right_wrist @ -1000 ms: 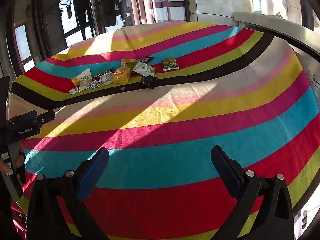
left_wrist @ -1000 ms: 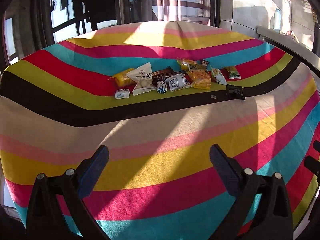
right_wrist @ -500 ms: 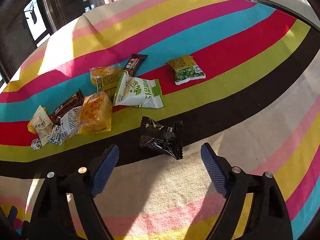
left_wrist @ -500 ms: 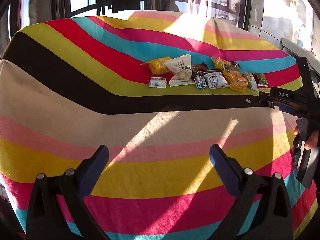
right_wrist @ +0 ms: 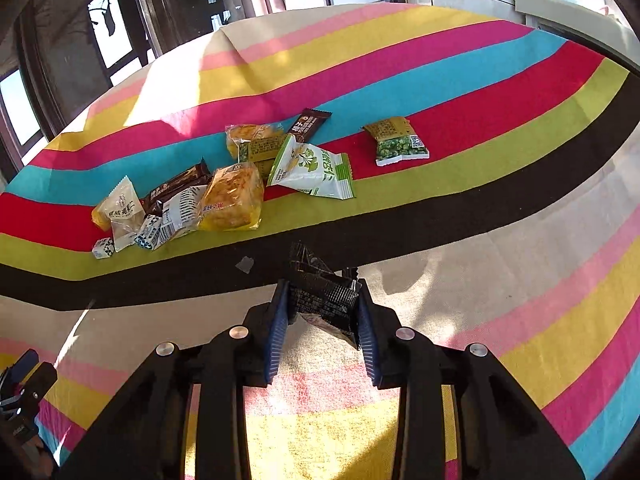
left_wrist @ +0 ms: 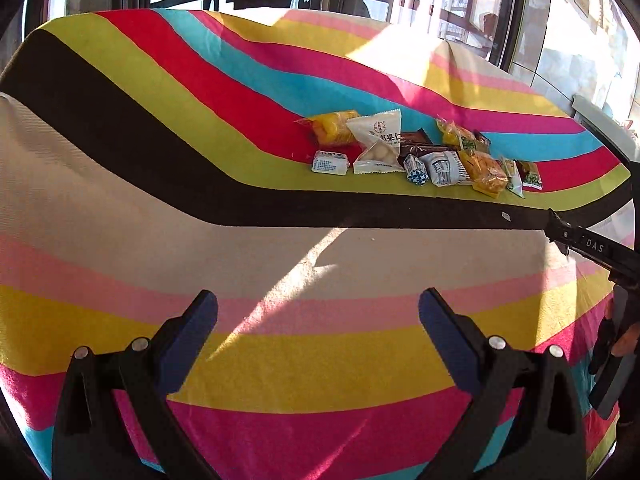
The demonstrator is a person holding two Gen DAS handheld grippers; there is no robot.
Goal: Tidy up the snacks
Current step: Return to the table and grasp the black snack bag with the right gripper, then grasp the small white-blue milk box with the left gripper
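**Black packet between closing right jaws**

Right gripper (right_wrist: 320,312): jaws closing, blue pads pressed against both sides of a black packet (right_wrist: 322,300), gripping it. Packet sits at the near edge of the black stripe of the striped cloth (right_wrist: 500,280), its far end crumpled and sticking out past the fingertips. Just left of it, a small pale scrap (right_wrist: 245,265) on the black stripe.

Left gripper (left_wrist: 318,312): jaws spread wide, nothing between them, poised over the pink and yellow stripes (well short of the snacks).

Beyond the right gripper, on the green and red stripes, the remaining pile. Nearest: an orange cake pack (right_wrist: 232,198). To its right, a white-green pouch (right_wrist: 314,170), overlapping a yellow pack (right_wrist: 252,138) behind. A brown bar (right_wrist: 309,120) pokes out past the pouch. Set apart to the right, a pea packet (right_wrist: 396,142) on the red stripe. At the left end, a white nut pouch (right_wrist: 122,208), another brown bar (right_wrist: 180,186) and small blue-white sweets (right_wrist: 104,248).

In the left view, same row far across the cloth; right gripper's body at the right edge, a fingertip showing beneath.
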